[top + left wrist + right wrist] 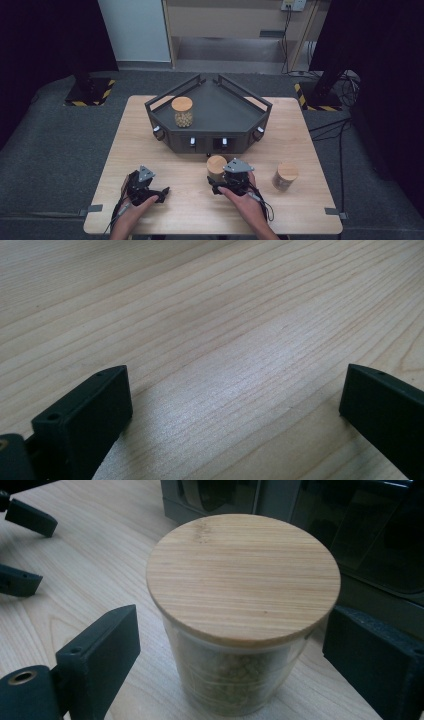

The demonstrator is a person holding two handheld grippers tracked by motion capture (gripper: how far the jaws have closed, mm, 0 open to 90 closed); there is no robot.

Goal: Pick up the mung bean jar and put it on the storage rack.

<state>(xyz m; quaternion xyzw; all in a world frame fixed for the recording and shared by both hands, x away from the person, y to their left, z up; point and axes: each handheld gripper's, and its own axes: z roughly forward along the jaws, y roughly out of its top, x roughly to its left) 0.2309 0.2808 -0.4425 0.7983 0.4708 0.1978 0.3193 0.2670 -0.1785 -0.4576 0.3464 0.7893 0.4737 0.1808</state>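
A glass jar [235, 630] with a round wooden lid and small greenish-beige grains inside stands on the wooden table [165, 150], just in front of the black tray [220, 107]. My right gripper [230, 630] is open around this jar [216, 164], one jaw on each side with a gap between each jaw and the glass. At the table's front left, my left gripper [154, 192] is open and holds nothing. Between its jaws [235, 385] lies bare wood. A second lidded jar [182, 111] stands inside the tray at its left. A third jar [285, 176] is on the table to the right.
The black tray has raised rails and several white knobs [192, 141] on its front wall. The tray's dark front [310, 525] rises right behind the jar. My left gripper's jaws [25, 517] show at the far left of the right gripper view. Cables lie on the floor at the right.
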